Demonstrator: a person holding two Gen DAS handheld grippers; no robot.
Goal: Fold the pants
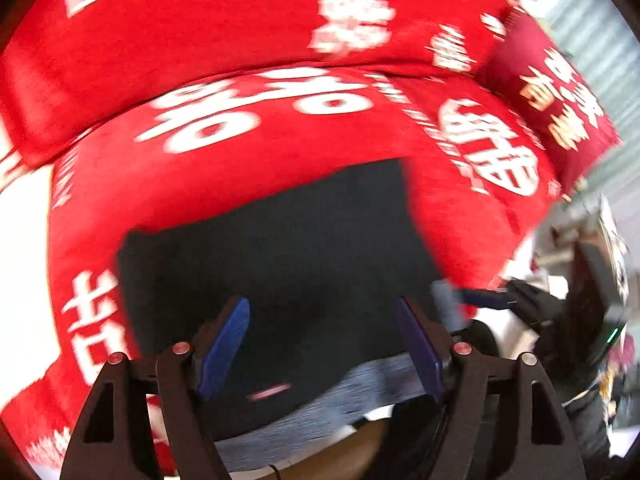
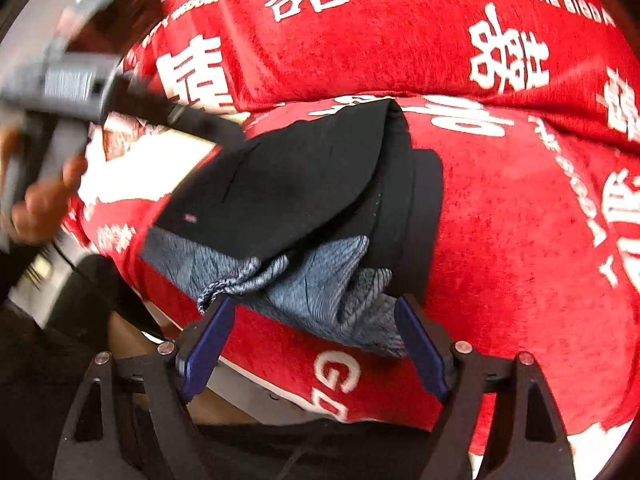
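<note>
The black pants (image 1: 280, 248) lie folded in a flat rectangle on a red sofa cover, with the grey ribbed waistband (image 1: 320, 404) at the near edge. In the right wrist view the pants (image 2: 304, 176) show stacked layers, and the grey waistband (image 2: 312, 280) with its drawstring sticks out toward me. My left gripper (image 1: 324, 348) is open and empty, just above the near edge of the pants. My right gripper (image 2: 312, 344) is open and empty, just short of the waistband. The right gripper also shows in the left wrist view (image 1: 472, 300).
The red sofa cover (image 2: 500, 220) with white characters spans the seat and backrest (image 1: 200, 32). A dark red cushion (image 1: 552, 96) sits at the right end. The person's hand (image 2: 44, 200) holding the left gripper body is at the left. Clutter (image 1: 600, 280) lies past the sofa's right edge.
</note>
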